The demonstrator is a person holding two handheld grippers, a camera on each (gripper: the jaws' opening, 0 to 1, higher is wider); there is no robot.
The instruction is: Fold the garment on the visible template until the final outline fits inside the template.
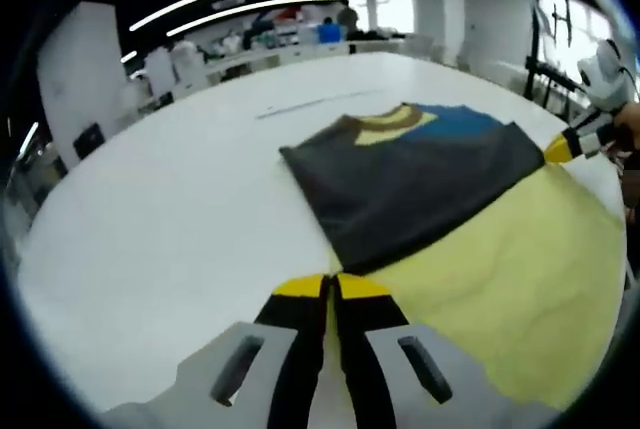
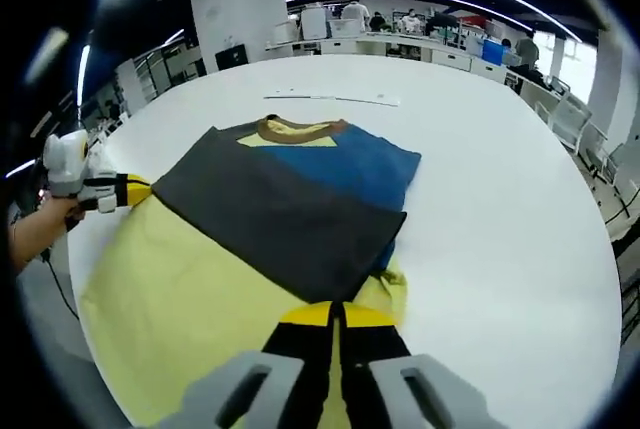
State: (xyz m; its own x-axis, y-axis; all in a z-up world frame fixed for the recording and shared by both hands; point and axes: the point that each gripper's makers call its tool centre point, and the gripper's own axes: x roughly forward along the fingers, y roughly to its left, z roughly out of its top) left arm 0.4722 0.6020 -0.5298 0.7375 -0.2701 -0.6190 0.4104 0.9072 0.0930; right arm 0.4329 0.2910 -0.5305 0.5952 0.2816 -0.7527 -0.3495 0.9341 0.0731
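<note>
The garment (image 1: 430, 184) lies flat on the white table (image 1: 170, 219): a dark grey panel folded across it, a blue part and a brown-and-yellow collar beyond, and pale yellow cloth nearer me. My left gripper (image 1: 331, 285) is shut at the grey panel's near corner. From the right, my right gripper (image 1: 562, 148) reaches in, its yellow tips at the grey panel's other corner. In the right gripper view the garment (image 2: 280, 209) spreads ahead. There my right gripper (image 2: 335, 313) is shut at the grey fold's near corner, and my left gripper (image 2: 135, 190) pinches the far left corner.
A thin pale line (image 2: 335, 98) marks the table (image 2: 500, 209) beyond the collar. A hand (image 2: 40, 224) holds the left gripper at the table's edge. Benches, bins and people stand far behind, and chairs (image 2: 565, 119) sit along the table's side.
</note>
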